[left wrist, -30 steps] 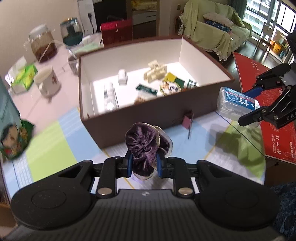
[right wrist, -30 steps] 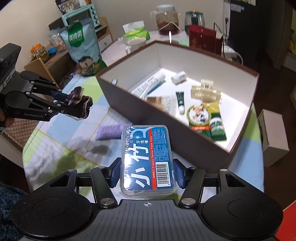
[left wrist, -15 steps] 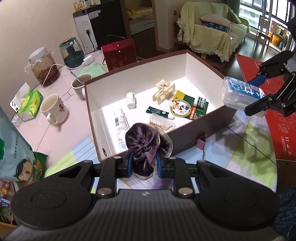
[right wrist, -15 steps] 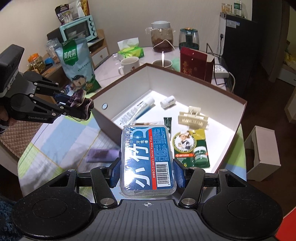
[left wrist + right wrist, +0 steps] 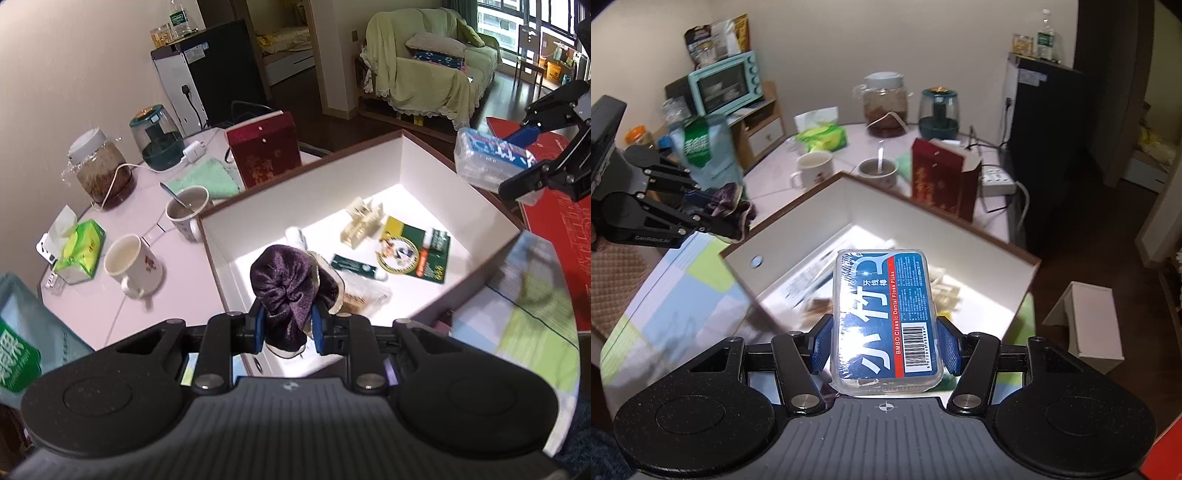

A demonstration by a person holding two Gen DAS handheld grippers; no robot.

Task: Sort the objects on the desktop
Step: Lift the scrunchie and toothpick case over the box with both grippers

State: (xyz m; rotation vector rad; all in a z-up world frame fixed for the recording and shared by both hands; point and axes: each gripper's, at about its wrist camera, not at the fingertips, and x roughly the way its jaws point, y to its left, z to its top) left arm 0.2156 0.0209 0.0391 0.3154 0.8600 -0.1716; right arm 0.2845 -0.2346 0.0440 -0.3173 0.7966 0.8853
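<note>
The left tongs (image 5: 287, 325) were clamped on a purple scrunchie (image 5: 286, 291), held above the near left corner of the open box (image 5: 495, 201). The right tongs (image 5: 884, 347) were clamped on a floss pack (image 5: 886, 317) by its long sides, held above the box's near edge on the right. Neither item was yet inside.

The step in hand looked like the drop into the box. To do it well, I would bring each item low over a bare patch of the white floor before parting the tongs. The near left part looked clearest for the scrunchie. The middle already held a tube (image 5: 356, 265), a cream clip (image 5: 360, 223) and a green and yellow card (image 5: 415, 253), so the pack would sit better near the right wall. The scrunchie is soft and may cling to a pad, so a small shake could be needed. The pack is rigid and slick, and should fall flat if released level.

The left view showed the box contents plainly, with two mugs (image 5: 133, 264) and a tissue pack (image 5: 79, 251) on the tabletop (image 5: 177, 295) beyond, and a jar (image 5: 99, 171) farther off. The right view hid most of the box floor behind the pack, but it showed the pack's printed face and the left tongs side on, which the left camera could not give. It alone showed the oven (image 5: 726, 81) far left.
</note>
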